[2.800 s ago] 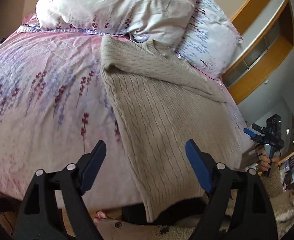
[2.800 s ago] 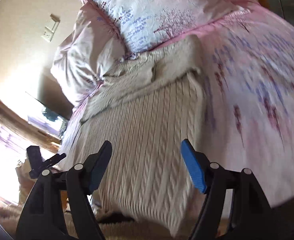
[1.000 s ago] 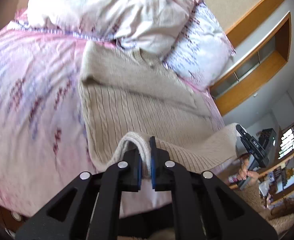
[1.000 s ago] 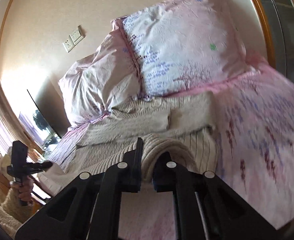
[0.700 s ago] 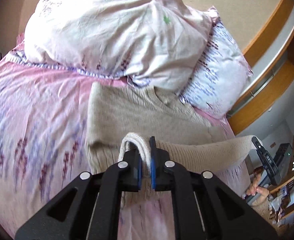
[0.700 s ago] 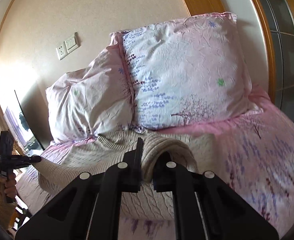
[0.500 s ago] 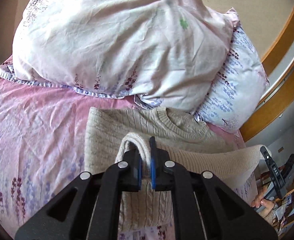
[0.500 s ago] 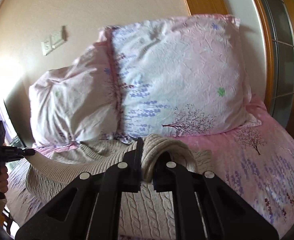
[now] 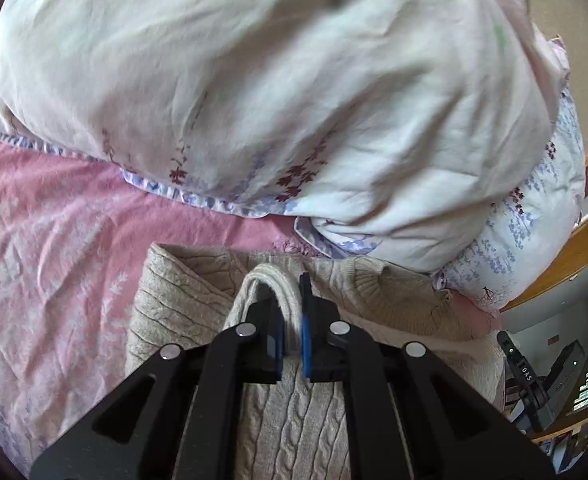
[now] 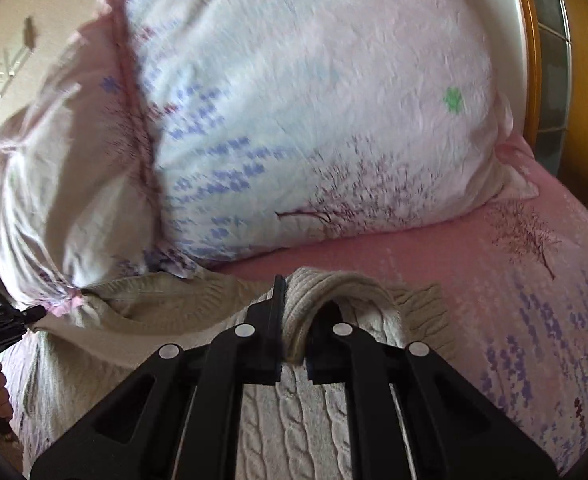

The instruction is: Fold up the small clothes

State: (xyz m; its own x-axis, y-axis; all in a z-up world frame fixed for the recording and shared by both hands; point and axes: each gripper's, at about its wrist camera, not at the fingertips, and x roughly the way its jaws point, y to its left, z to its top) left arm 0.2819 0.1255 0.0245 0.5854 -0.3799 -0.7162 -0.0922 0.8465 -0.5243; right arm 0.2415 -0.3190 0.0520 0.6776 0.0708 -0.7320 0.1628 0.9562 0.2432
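Left gripper (image 9: pixel 292 344) and right gripper (image 10: pixel 294 342), each clamped on the hem of a beige cable-knit sweater (image 9: pixel 294 432); the garment lies beneath both on pink floral bedding (image 9: pixel 54 240), pillows (image 10: pixel 313 120) just ahead.

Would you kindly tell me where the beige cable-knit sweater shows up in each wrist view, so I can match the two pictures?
Left wrist view: the sweater fills the lower centre, its hem pinched in the left gripper, collar toward the right.
Right wrist view: the sweater runs from lower centre to the left, its hem pinched in the right gripper.
Shared landmark: the floral pillows just beyond the sweater.
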